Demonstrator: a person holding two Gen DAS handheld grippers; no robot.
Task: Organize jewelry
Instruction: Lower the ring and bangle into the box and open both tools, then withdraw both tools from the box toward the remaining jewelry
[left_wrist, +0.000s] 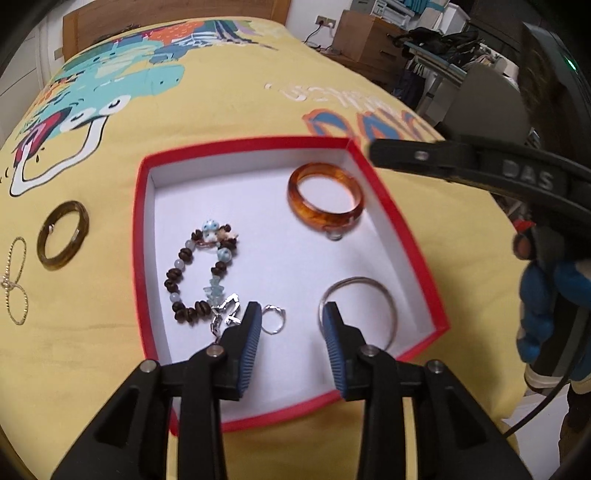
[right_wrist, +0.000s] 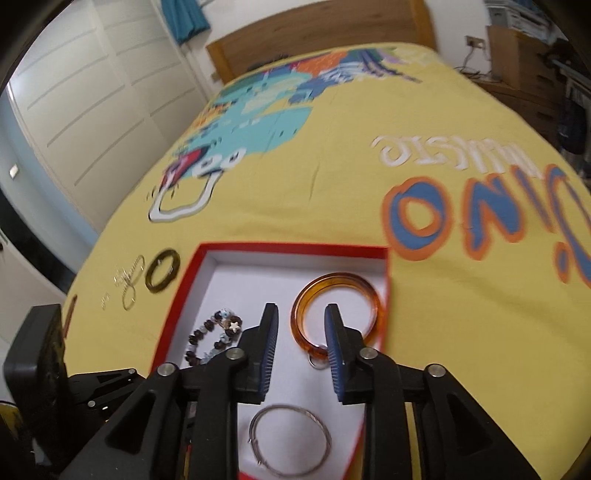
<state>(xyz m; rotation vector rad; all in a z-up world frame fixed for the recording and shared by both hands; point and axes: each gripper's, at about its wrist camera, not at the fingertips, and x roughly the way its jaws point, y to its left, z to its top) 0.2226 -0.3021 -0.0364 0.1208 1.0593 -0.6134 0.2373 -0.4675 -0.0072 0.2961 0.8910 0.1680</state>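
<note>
A red box (left_wrist: 240, 144) with a white floor lies on a yellow bedspread. It holds an amber bangle (left_wrist: 325, 199), a beaded bracelet (left_wrist: 199, 273), a small silver ring (left_wrist: 273, 319) and a thin silver bangle (left_wrist: 358, 310). My left gripper (left_wrist: 291, 314) hovers open over the box's near part; the small ring lies on the floor between its fingers, close to the left pad and unpressed. My right gripper (right_wrist: 301, 312) stands open over the amber bangle (right_wrist: 332, 278), whose left rim runs between the pads. The silver bangle (right_wrist: 290, 439) lies below it.
Outside the box, to its left, lie a dark olive bangle (left_wrist: 62, 236) and a gold chain (left_wrist: 16, 280), also seen in the right wrist view as the bangle (right_wrist: 162, 271) and chain (right_wrist: 129, 284). A blue sleeve (left_wrist: 539, 295) is at the right. Wooden headboard (right_wrist: 314, 33) at the far end.
</note>
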